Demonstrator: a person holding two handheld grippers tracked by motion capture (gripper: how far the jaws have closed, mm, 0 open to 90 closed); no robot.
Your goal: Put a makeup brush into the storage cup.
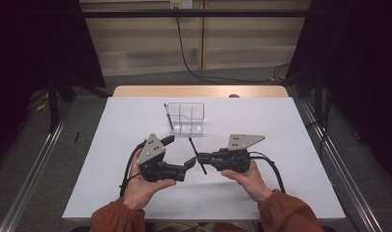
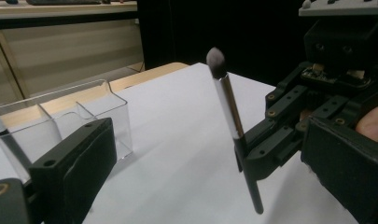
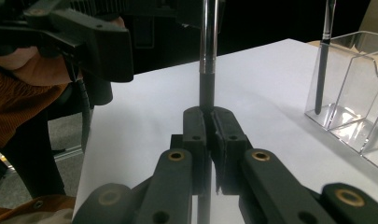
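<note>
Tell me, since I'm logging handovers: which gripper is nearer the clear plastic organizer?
Left. The left gripper sits just in front of the clear plastic organizer; the right gripper is lower, right, clamping a black makeup brush.

Left gripper (image 1: 180, 153) jaws apart; right gripper (image 1: 200, 156) jaws clamped.

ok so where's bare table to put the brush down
Bare table lies right of the right gripper and left of the left gripper. Crowded: the middle, between the grippers, the brush and the clear organizer.
</note>
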